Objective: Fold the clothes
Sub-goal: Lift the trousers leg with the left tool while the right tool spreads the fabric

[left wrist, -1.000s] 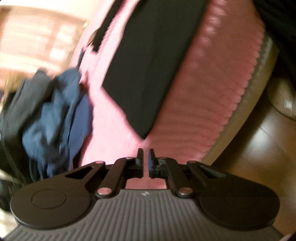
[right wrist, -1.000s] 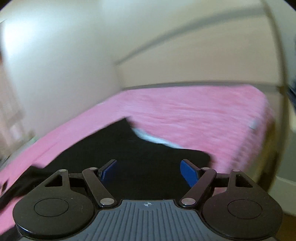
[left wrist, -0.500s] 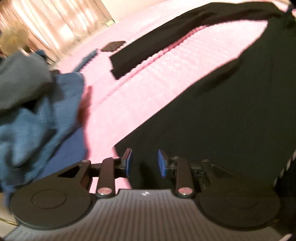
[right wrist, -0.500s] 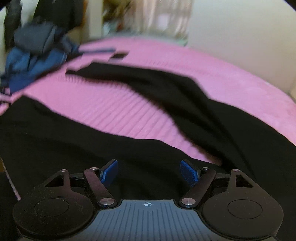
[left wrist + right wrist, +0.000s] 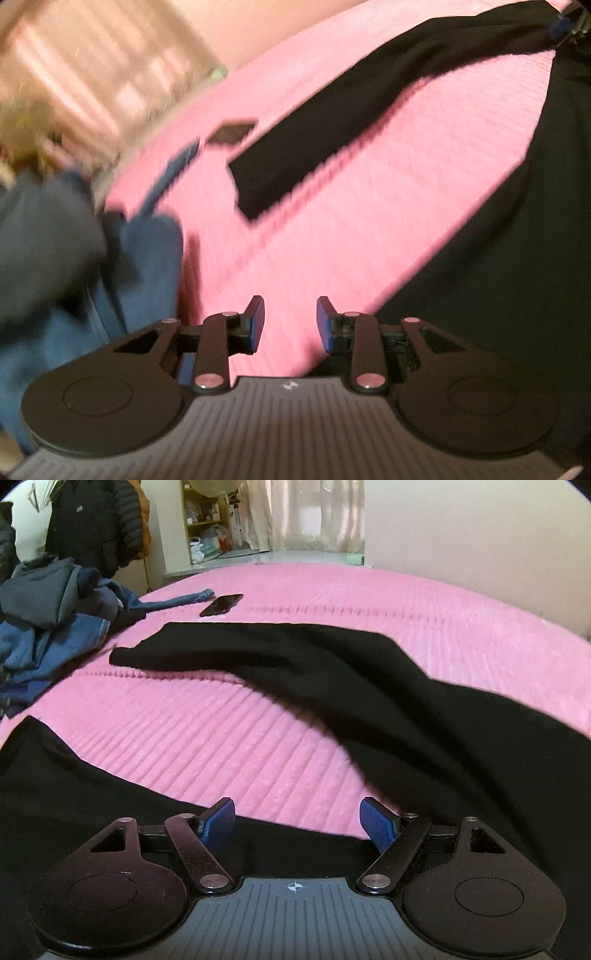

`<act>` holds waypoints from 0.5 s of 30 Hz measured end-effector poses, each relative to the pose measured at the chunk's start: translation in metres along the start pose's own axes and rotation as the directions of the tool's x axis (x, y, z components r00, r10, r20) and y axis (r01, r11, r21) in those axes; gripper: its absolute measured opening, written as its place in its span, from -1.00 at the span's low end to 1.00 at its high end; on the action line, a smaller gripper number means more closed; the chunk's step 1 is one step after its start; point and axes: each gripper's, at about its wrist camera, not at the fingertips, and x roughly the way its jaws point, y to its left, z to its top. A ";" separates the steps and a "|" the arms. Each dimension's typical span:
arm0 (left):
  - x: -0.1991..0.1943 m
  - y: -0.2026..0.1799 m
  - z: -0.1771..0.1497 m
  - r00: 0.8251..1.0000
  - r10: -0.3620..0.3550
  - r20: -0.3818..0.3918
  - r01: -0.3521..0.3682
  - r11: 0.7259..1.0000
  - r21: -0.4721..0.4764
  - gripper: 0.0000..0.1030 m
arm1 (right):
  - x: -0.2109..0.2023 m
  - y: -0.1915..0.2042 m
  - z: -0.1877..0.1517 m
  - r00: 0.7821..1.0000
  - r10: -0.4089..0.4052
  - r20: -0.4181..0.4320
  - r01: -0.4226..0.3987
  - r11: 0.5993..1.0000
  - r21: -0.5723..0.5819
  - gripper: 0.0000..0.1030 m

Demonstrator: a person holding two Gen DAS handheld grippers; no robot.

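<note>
A black garment (image 5: 369, 701) is spread across the pink ribbed bedspread (image 5: 221, 746). Its sleeve is extended toward 10 o'clock, ending in a straight cuff edge just short of a pile of blue denim clothes (image 5: 48, 627). A phone (image 5: 221, 604) is seen at 11 o'clock, apart from the cuff. An open wedge of bare bedspread is left between sleeve and body hem. The right gripper (image 5: 297, 821) is held with jaws wide apart, nothing grasped, above the hem edge. The left gripper (image 5: 290, 323) is held partly open and empty over bare bedspread, the hem edge at 3 o'clock.
</note>
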 end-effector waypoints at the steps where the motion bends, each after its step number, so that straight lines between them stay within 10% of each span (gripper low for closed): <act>1: 0.009 -0.006 0.012 1.000 0.015 0.019 -0.016 0.998 0.053 -0.47 | 0.015 0.001 0.020 1.000 -0.018 -0.008 0.018 1.000 -0.016 0.50; 4: 0.042 -0.026 0.042 0.996 0.061 0.067 -0.075 0.971 0.226 -0.47 | 0.051 -0.005 0.061 0.997 -0.069 -0.023 0.068 0.996 -0.050 0.50; 11: 0.131 -0.047 0.082 0.990 0.090 0.108 -0.131 0.868 0.478 -0.49 | 0.000 -0.075 0.012 0.991 -0.129 -0.027 0.125 0.985 -0.118 0.50; 15: 0.162 -0.053 0.083 0.994 0.069 0.082 -0.105 0.804 0.585 -0.53 | 0.069 -0.043 0.047 0.985 -0.166 -0.039 0.161 0.981 -0.107 0.50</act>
